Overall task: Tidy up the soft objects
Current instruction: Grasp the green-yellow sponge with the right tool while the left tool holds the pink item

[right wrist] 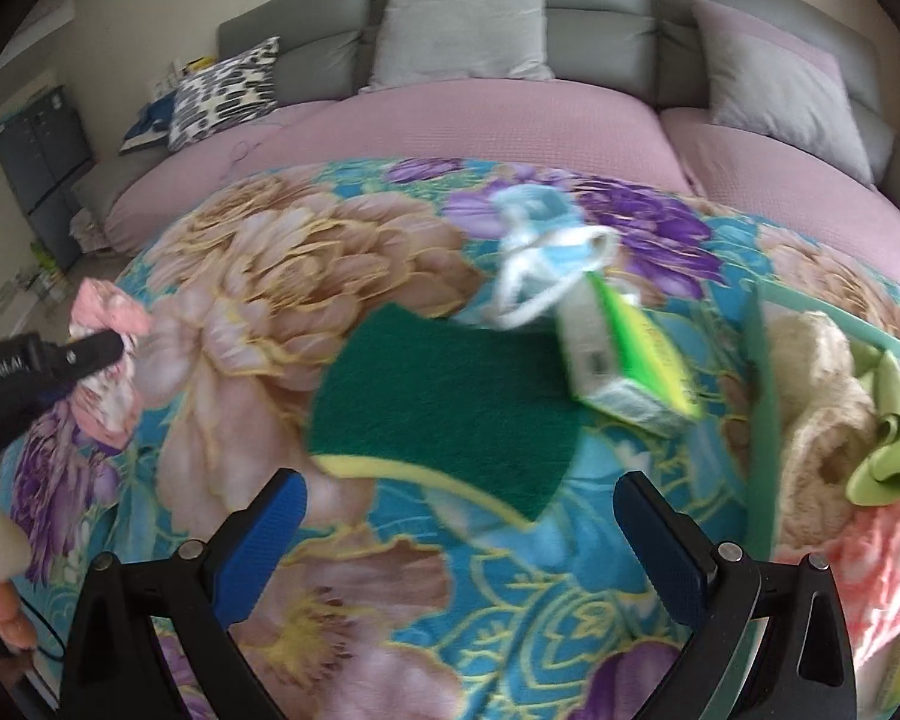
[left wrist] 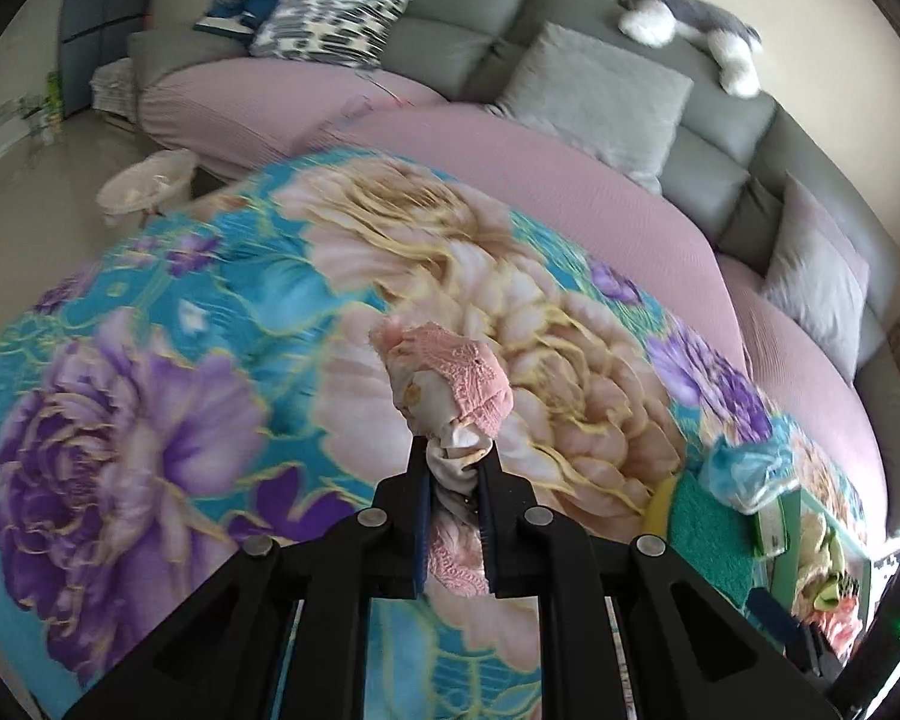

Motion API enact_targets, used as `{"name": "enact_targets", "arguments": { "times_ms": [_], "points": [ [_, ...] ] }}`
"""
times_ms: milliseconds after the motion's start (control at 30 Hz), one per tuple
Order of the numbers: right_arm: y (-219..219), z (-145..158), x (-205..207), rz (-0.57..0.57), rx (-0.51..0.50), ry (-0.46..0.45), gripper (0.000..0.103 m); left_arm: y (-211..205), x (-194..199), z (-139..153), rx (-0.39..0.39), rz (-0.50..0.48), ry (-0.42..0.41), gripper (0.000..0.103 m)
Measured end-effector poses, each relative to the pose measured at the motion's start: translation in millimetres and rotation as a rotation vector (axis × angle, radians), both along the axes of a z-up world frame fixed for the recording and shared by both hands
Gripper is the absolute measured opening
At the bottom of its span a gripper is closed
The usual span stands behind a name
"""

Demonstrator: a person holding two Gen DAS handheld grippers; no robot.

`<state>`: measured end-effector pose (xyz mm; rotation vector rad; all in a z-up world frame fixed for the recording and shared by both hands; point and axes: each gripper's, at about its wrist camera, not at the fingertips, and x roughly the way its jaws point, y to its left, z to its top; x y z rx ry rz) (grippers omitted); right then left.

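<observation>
My left gripper is shut on a pink lace and white cloth, held above the floral blanket. The right wrist view shows the left gripper at far left holding that cloth. My right gripper is open and empty, just above a green and yellow sponge. Beyond the sponge lie a light blue and white cloth and a green tissue pack. A green bin at right holds a beige towel, a lime cloth and a pink cloth.
A pink-covered grey sofa with grey cushions and a patterned pillow lies behind the blanket. A plush husky lies on the sofa back. A white basket stands on the floor at left.
</observation>
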<state>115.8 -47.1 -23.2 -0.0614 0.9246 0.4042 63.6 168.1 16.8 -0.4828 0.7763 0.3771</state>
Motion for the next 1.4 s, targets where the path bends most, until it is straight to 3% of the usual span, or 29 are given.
{"name": "enact_targets", "arguments": {
  "times_ms": [400,733,1067,1167,1300,1400],
  "points": [
    [25.0,8.6,-24.7,0.078,0.015,0.007,0.103,17.7,-30.4,21.9,0.008,0.062,-0.064,0.014],
    [47.6,12.8,-48.5,0.213,0.141,0.076,0.103,22.2,-39.1,24.8,0.01,0.081,-0.066,0.014],
    [11.4,15.1,-34.0,0.116,0.067,0.043,0.103,23.1,-35.8,17.9,-0.006,0.076,-0.045,0.014],
    [1.1,15.7,-28.1,0.08,-0.002,0.003,0.103,22.1,-35.3,16.9,-0.011,0.072,-0.043,0.014],
    [5.6,15.8,-25.1,0.114,-0.08,-0.077,0.102,21.6,-33.2,15.3,-0.017,0.062,-0.04,0.014],
    [16.4,11.1,-25.1,0.151,-0.149,-0.127,0.09,22.6,-32.0,13.5,-0.022,0.061,-0.036,0.014]
  ]
}}
